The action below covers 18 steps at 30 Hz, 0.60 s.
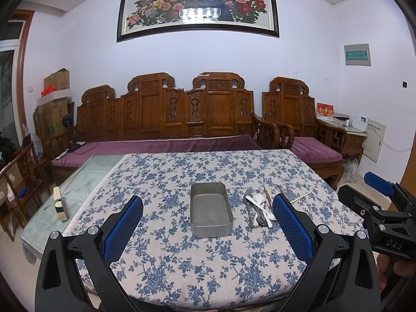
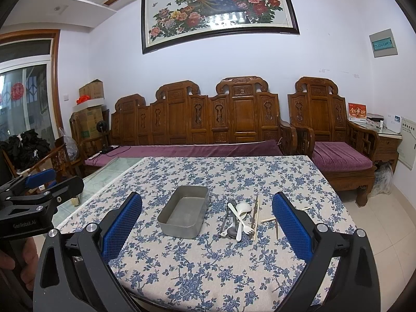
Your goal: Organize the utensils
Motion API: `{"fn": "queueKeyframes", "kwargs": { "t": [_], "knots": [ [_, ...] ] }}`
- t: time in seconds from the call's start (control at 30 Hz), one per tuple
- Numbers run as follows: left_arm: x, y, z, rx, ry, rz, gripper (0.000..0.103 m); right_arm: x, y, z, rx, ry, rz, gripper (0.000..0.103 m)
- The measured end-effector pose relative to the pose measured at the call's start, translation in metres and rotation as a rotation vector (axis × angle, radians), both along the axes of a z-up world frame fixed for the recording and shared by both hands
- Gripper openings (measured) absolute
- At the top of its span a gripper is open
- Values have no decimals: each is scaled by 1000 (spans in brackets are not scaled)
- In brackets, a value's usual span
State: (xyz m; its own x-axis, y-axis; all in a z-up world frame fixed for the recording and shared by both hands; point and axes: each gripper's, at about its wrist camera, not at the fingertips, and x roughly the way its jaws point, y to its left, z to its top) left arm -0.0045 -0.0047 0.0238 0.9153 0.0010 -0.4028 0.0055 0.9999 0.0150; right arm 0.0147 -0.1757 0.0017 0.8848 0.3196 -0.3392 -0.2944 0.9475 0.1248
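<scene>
Metal tin (image 1: 211,209) waits empty beside a loose heap of utensils (image 2: 240,219) on the flowered tablecloth (image 1: 182,265).
Both tongs hang wide and hold nothing: the left tongs (image 1: 208,230) frame the tin, likely to steady it; the right tongs (image 2: 208,230) face the heap, which lies ahead between their blue pads, right of the tin.
</scene>
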Motion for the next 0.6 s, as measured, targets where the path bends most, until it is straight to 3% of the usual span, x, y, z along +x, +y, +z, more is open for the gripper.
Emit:
{"fn": "queueKeyframes", "kwargs": {
  "t": [0.37, 0.6],
  "knots": [
    [0, -3, 3, -1, 4, -2, 97, 0, 3, 0, 2, 0, 4, 101],
    [9, 0, -10, -3, 28, 0, 97, 2, 5, 6, -2, 11, 1, 101]
  ]
}}
